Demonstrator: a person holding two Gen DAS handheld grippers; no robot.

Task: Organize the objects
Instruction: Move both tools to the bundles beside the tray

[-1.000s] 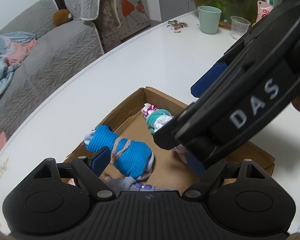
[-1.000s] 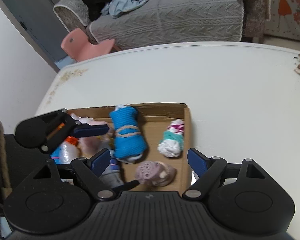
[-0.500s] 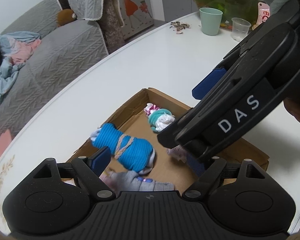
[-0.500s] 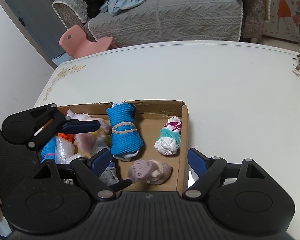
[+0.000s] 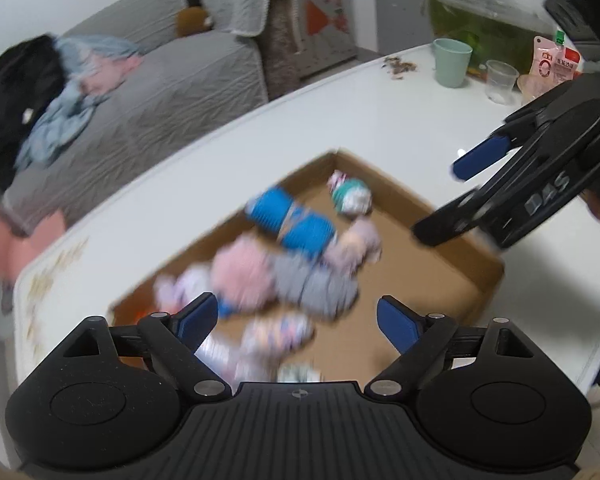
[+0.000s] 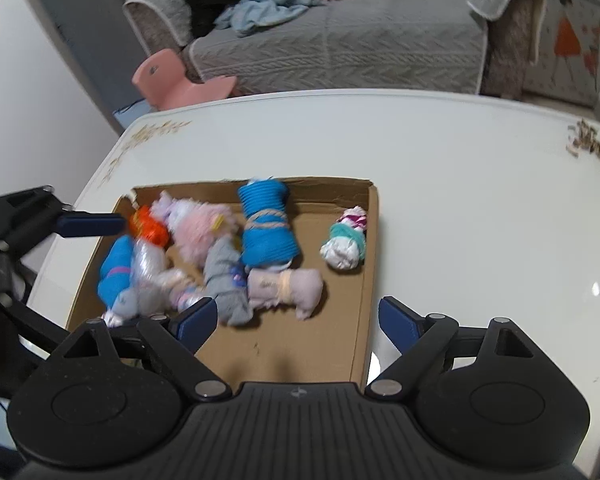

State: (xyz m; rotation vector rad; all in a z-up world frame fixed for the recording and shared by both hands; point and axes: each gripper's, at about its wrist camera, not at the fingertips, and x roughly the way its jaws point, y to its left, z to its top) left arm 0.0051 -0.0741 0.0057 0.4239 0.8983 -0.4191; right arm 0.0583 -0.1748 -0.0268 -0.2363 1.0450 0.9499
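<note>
A shallow cardboard box (image 6: 366, 280) (image 5: 452, 268) lies on the white table and holds several rolled sock bundles. A blue bundle tied with twine (image 6: 268, 226) (image 5: 292, 222) sits in the middle, a teal-and-white one (image 6: 346, 240) (image 5: 350, 196) at the right, a mauve one (image 6: 288, 286) and a grey one (image 6: 226, 280) nearer me, and a pink fluffy one (image 6: 204, 228) at the left. My left gripper (image 5: 298, 320) is open and empty above the box's near side. My right gripper (image 6: 296, 314) is open and empty above the box's near edge.
A green cup (image 5: 452, 62), a clear plastic cup (image 5: 500, 80) and a snack pouch (image 5: 556, 60) stand at the table's far right by a fish tank. Crumbs (image 6: 586, 142) lie on the table. A grey sofa (image 6: 340, 40) and pink stool (image 6: 172, 80) stand beyond.
Both grippers have pulled back and up from the box, so more of it shows. The right gripper has moved off to the right in the left wrist view.
</note>
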